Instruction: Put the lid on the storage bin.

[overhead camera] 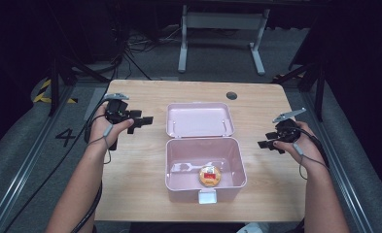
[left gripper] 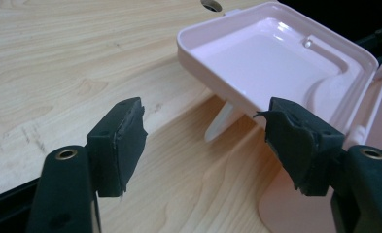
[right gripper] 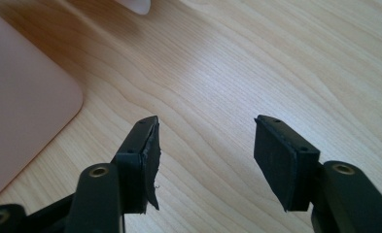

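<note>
High view: you are holding the left gripper (overhead camera: 141, 121) above the left part of the wooden table (overhead camera: 135, 194), its jaws standing apart and pointing toward the pink lunch box (overhead camera: 205, 167), which is sitting open at the table's middle with its lid (overhead camera: 199, 120) lying back flat on the far side. A round orange-rimmed item with a red label (overhead camera: 210, 175) is lying inside the box base, near the front wall and the white latch (overhead camera: 207, 196); what it is cannot be told. You are holding the right gripper (overhead camera: 270, 142) to the right of the box, jaws apart, clear of the box wall. A dark round hole (overhead camera: 232, 95) is showing near the table's far edge. Left gripper view: the left gripper (left gripper: 200, 143) is hovering over the bare wood grain, its two black padded jaws spread wide with nothing between them; the opened lid (left gripper: 276, 63) is lying just beyond them, its hollow inner face turned up, and a corner of the box base (left gripper: 295, 208) is showing at the lower right. Right gripper view: the right gripper (right gripper: 205, 162) is hanging over bare table (right gripper: 256, 63), its jaws parted and gripping nothing, with the pink box (right gripper: 23, 116) lying to the left, apart from the nearer jaw.
</note>
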`<state>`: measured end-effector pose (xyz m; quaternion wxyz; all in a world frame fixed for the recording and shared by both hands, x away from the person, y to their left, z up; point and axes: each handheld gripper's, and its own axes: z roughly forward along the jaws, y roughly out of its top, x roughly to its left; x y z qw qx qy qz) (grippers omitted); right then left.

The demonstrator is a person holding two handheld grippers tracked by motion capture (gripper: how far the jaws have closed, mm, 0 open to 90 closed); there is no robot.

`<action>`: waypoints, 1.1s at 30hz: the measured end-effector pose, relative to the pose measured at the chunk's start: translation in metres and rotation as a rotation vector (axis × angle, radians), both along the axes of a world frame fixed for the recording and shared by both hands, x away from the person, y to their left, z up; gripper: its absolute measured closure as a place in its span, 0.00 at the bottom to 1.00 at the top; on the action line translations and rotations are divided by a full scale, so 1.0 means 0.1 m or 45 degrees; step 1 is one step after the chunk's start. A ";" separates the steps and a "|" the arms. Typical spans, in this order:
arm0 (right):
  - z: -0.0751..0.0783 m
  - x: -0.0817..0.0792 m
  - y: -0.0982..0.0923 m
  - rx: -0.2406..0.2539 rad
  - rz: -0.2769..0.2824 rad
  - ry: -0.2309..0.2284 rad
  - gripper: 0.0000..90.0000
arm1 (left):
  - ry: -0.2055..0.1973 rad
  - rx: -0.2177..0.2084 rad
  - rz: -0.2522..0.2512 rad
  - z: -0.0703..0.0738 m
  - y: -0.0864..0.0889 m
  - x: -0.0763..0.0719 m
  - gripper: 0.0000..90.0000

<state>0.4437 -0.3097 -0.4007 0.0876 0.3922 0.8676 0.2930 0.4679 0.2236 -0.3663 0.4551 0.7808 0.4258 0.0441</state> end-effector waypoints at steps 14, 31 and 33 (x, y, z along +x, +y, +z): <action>0.00 -0.03 -0.02 0.012 0.001 -0.023 0.49 | 0.071 -0.002 0.010 -0.14 -0.39 0.46 0.31; -0.02 -0.11 -0.08 -0.003 -0.005 -0.019 0.52 | 0.257 0.015 -0.027 -0.46 -0.70 0.74 0.36; -0.02 -0.12 -0.10 0.002 -0.014 -0.019 0.52 | 0.270 -0.017 -0.031 -0.48 -0.72 0.75 0.40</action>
